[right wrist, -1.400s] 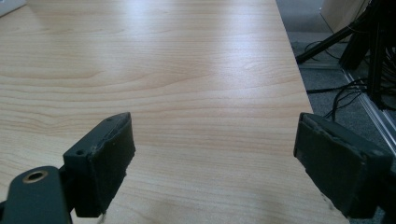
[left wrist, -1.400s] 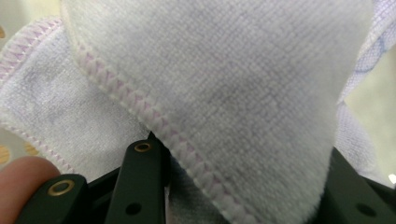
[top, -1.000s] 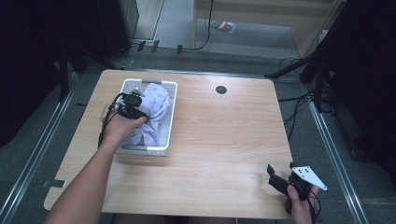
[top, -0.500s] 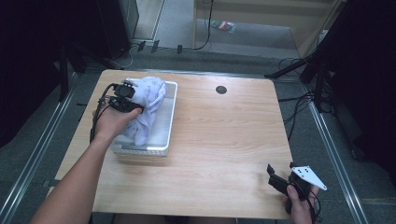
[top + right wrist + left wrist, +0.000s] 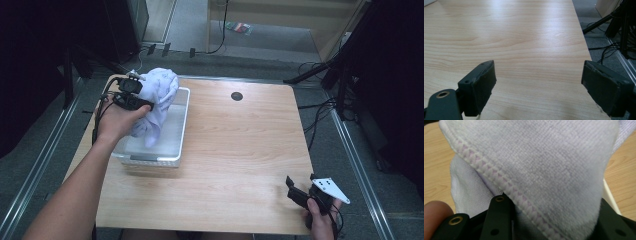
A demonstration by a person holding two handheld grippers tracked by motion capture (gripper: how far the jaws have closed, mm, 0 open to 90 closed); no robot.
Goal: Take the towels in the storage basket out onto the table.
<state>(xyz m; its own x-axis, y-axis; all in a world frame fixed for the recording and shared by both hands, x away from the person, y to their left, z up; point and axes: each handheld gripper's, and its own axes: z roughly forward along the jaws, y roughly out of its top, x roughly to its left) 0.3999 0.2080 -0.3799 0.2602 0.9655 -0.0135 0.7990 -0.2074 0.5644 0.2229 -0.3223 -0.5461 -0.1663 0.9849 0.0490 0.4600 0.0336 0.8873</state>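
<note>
One towel lifted above the bin

Left tongs clenched on a pale lilac towel; stitched hem runs between the jaws in the left gripper view. Towel hangs over the white bin, lower end dangling inside it. Right tongs released, jaws wide apart, well away from the bin at the table's near corner.

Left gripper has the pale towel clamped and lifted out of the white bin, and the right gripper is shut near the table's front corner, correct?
Not quite: the right gripper stands open, jaws wide apart over bare table, as the right gripper view shows. The left gripper does clamp the towel above the bin.
</note>
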